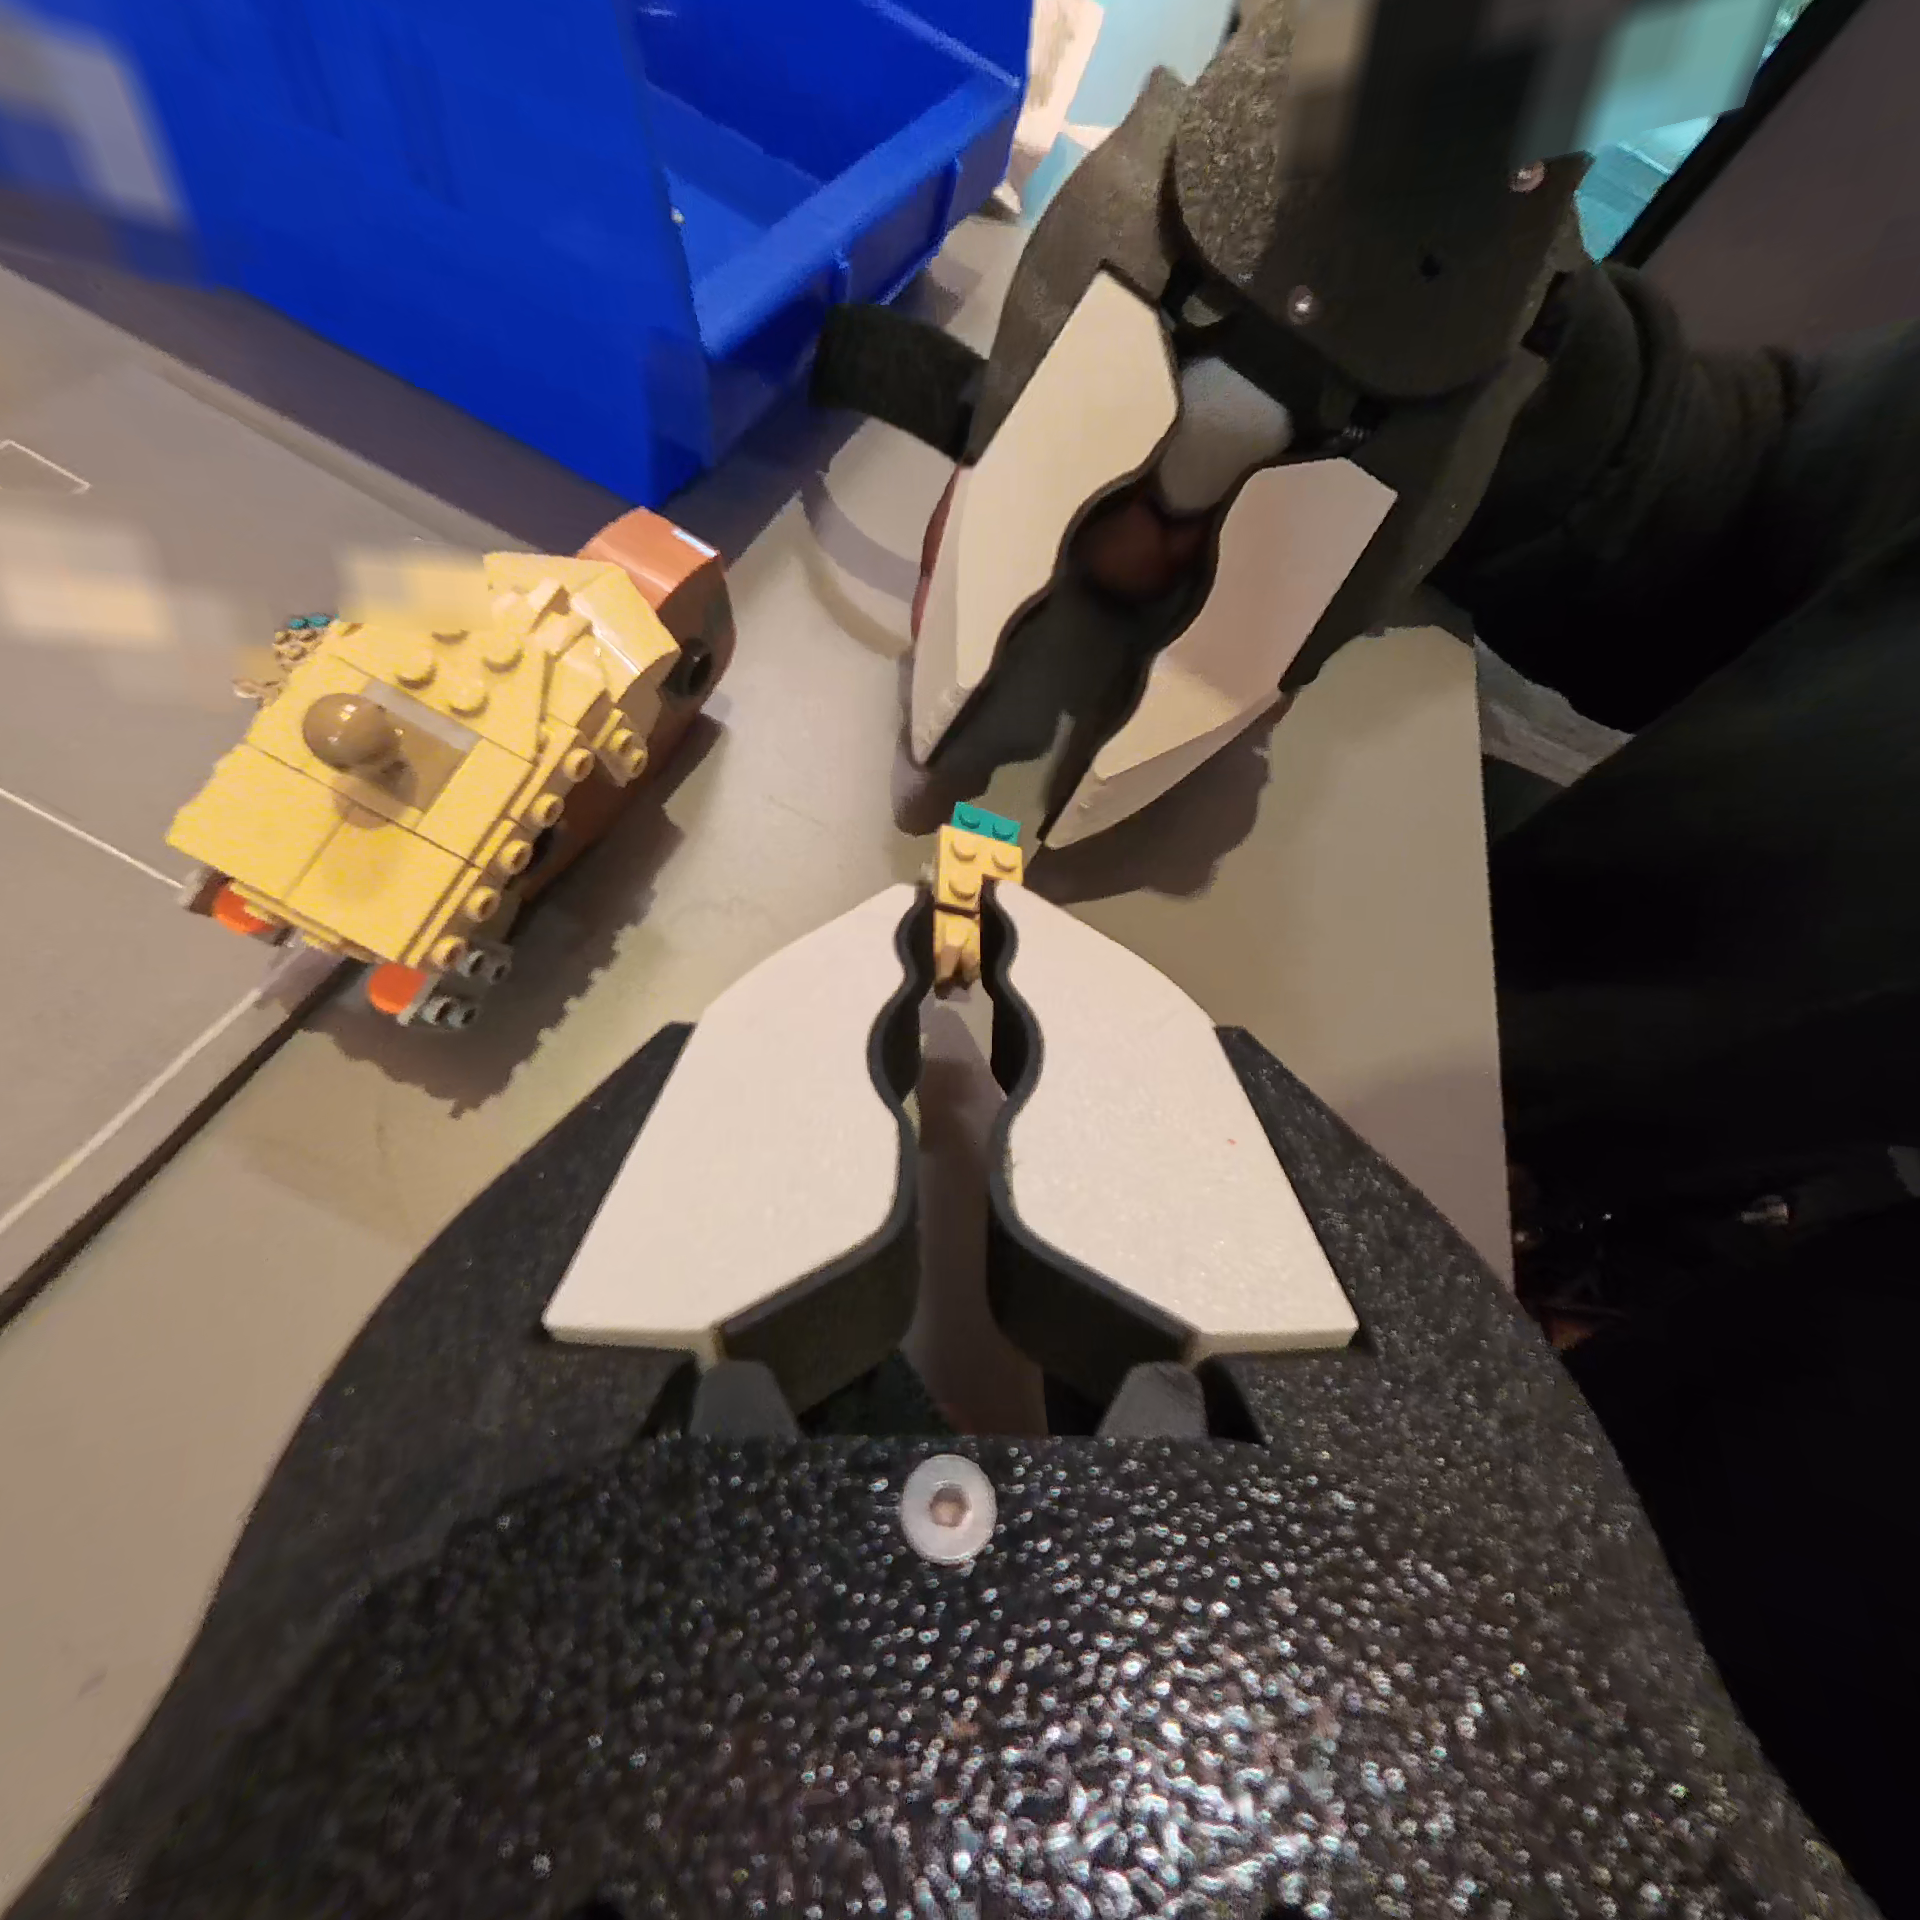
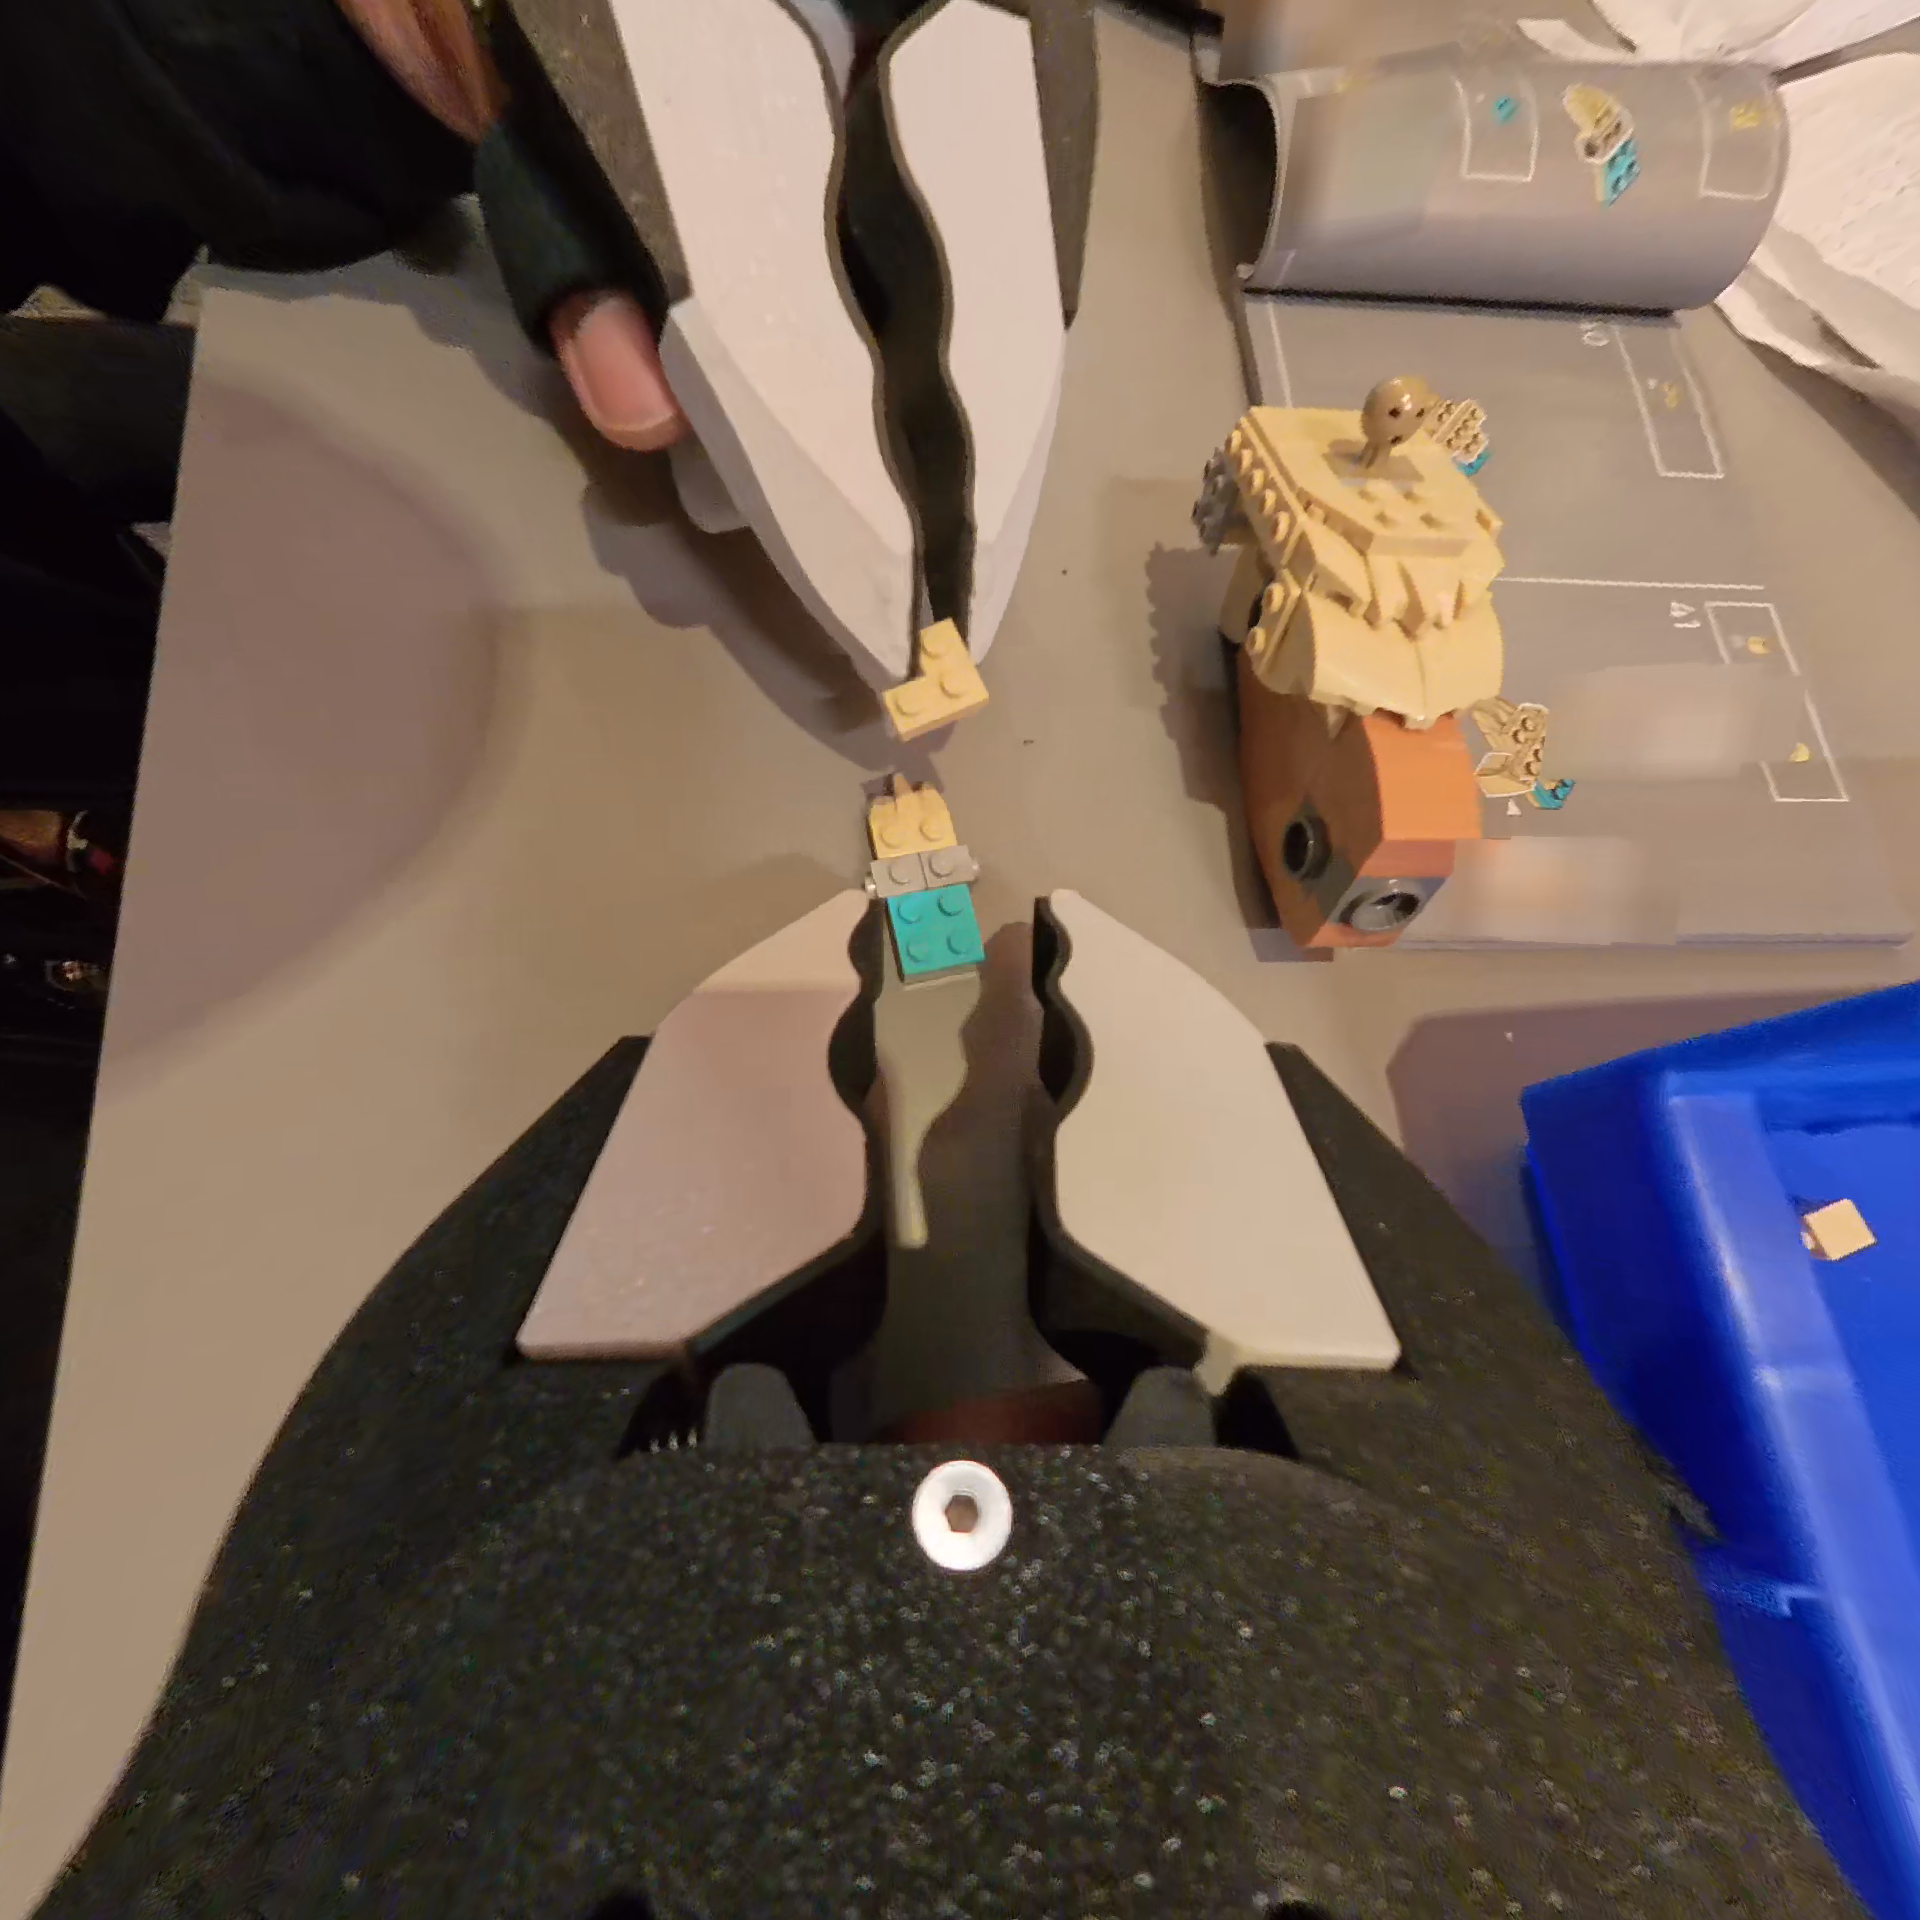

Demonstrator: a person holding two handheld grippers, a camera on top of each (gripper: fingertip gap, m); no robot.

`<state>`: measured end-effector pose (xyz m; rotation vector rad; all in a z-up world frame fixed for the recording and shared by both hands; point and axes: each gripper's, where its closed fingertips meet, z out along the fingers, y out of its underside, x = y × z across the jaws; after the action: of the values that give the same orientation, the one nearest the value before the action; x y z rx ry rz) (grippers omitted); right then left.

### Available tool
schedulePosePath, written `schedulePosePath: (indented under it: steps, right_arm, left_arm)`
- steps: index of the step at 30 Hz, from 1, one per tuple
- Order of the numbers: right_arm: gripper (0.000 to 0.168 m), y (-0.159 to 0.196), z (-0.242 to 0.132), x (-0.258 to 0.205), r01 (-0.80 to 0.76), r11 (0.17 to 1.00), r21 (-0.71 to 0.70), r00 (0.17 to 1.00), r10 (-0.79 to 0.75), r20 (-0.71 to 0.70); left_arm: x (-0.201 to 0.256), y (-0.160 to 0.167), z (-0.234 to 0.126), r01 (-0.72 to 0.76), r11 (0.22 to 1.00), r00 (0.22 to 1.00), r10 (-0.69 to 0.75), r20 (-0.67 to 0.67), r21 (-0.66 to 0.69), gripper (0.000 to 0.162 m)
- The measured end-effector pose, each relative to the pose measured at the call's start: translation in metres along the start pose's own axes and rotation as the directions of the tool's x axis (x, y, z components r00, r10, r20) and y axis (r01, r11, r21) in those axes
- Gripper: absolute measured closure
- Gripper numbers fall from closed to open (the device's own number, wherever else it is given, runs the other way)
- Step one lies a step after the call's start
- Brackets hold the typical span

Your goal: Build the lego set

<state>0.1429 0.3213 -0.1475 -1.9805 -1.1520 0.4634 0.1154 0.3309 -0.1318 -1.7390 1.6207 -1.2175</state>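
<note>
My left gripper is shut on a tan L-shaped plate, held just above the grey table. In the right wrist view the left gripper comes in from the top with that plate sticking out of its tips. A small teal, grey and tan sub-build lies on the table just in front of the plate, a small gap between them. My right gripper is open, its tips on either side of the sub-build's teal end. It faces the left gripper.
A larger tan and brown model lies on an open instruction booklet; it shows at the left in the left wrist view. A blue bin holding a loose tan piece stands nearby. The table edge is close. Tip to tip, the grippers are about 4 cm apart.
</note>
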Motion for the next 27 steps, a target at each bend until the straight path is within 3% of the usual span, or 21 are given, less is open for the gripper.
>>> schedulePosePath:
  steps: [8, 19, 27]
  right_arm:
    - [0.142, -0.021, -0.005, 0.007, 0.017, 0.993, 0.115, 0.971, 0.011, -0.240]
    - [0.150, -0.030, -0.007, -0.011, 0.076, 0.984, 0.164, 0.977, -0.041, -0.207]
    - [0.157, -0.022, -0.006, -0.013, 0.111, 0.986, 0.123, 0.976, -0.085, -0.200]
  left_arm:
    - [0.003, -0.007, 0.002, 0.095, 0.990, 0.985, -0.108, 0.134, 0.100, 0.154]
    - [0.012, -0.008, 0.006, 0.099, 0.986, 0.968, -0.127, 0.215, 0.135, 0.154]
    - [0.020, -0.005, 0.011, 0.083, 0.991, 0.971, -0.104, 0.214, 0.106, 0.154]
